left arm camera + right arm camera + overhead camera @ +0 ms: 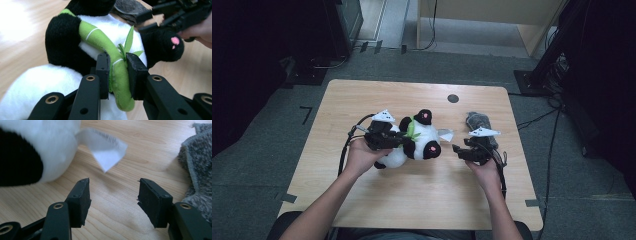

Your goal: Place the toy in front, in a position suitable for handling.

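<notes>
The panda plush toy [417, 140] lies near the middle of the table [362, 100]. The left gripper [117, 72] is clamped on the toy's green bamboo stalk [110, 55]; the left gripper view shows this grip clearly, which the high view hides. The right gripper [113, 200] hangs with jaws apart and empty, just right of the toy, before its white tag [105, 155]. The step seems to be steadying the toy; next, the right gripper likely must advance and close on the tag. A grey cloth [479, 122] lies farther right.

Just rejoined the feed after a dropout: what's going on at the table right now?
A person works a gripper in each hand over a wooden table. The left gripper is shut on the green bamboo stalk of a plush panda. The right gripper is open above bare wood, pointing at the panda's white fabric tag. A grey cloth lies beside it.
</notes>
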`<state>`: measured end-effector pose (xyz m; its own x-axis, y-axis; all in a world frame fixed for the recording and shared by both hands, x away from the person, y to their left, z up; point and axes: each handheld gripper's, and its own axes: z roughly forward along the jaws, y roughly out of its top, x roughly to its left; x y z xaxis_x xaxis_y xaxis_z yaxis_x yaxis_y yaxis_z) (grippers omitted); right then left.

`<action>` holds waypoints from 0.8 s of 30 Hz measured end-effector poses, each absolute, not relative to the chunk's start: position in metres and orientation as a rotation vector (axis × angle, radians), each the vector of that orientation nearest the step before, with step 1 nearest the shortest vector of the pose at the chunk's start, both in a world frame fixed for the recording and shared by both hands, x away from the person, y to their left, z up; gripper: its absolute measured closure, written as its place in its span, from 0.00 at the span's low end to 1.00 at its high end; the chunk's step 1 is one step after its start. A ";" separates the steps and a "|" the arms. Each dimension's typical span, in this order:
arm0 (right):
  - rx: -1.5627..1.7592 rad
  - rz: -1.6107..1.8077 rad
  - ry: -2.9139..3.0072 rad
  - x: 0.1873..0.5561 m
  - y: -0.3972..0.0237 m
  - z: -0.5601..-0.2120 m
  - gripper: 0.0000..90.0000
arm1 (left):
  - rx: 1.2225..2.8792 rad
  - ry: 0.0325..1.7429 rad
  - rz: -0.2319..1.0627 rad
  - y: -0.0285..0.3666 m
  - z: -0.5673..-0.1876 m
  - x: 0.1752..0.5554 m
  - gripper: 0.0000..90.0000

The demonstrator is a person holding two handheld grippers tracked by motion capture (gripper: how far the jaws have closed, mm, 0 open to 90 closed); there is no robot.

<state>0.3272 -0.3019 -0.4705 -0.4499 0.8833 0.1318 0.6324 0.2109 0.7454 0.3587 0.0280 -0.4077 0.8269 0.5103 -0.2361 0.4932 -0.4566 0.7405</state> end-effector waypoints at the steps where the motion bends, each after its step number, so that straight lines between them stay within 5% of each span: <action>1: 1.420 1.092 2.165 0.327 -0.302 -0.470 0.48 | 2.136 0.718 0.025 0.026 -0.410 0.357 0.82; 16: 1.450 1.055 2.116 0.337 -0.311 -0.472 0.48 | 2.111 0.726 -0.015 0.017 -0.426 0.360 0.79; 24: 1.450 1.063 2.086 0.344 -0.315 -0.466 0.49 | 2.096 0.716 0.068 0.018 -0.422 0.357 0.57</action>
<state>0.3438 -0.3146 -0.4663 -0.3920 0.9140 0.1047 0.6222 0.1796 0.7620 0.3570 0.0179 -0.4225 0.8315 0.5139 -0.2111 0.4645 -0.4345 0.7717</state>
